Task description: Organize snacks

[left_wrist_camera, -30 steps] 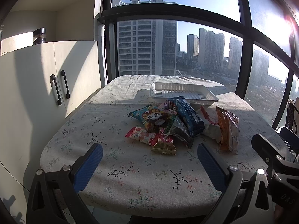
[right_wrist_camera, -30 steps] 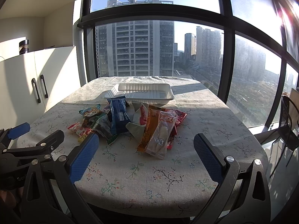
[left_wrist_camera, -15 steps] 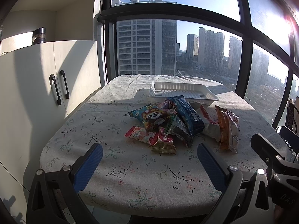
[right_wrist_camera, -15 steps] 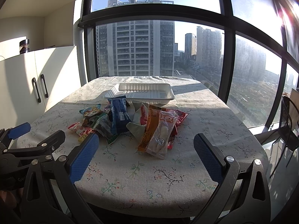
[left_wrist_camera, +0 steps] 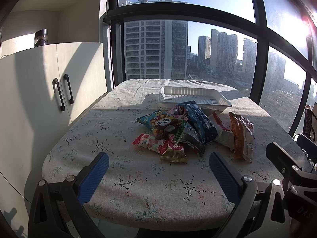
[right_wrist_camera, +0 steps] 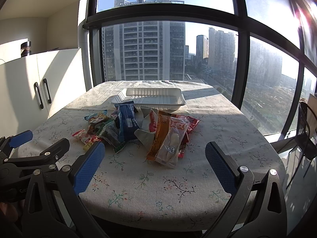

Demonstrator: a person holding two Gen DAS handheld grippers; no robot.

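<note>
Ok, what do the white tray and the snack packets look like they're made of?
The white tray looks like thin moulded plastic or foam, matte, with ribbed walls and floor; which one, I can't tell. The snack packets look like glossy printed plastic film: they crinkle, catch sunlight, and the clear packet shows its contents. The tablecloth beneath looks like woven fabric.

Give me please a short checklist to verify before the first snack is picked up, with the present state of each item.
1. Left gripper open and holding nothing: ok.
2. Right gripper open and holding nothing: ok.
3. Tray has free room for snacks: ok, nothing lies in it.
4. Snacks lie on the table in front of both grippers: ok.
5. One pack can be taken alone: not ok for most, they overlap in a pile; the orange pack at the near edge looks easiest.
6. Snacks within reach from here: cannot tell.
</note>
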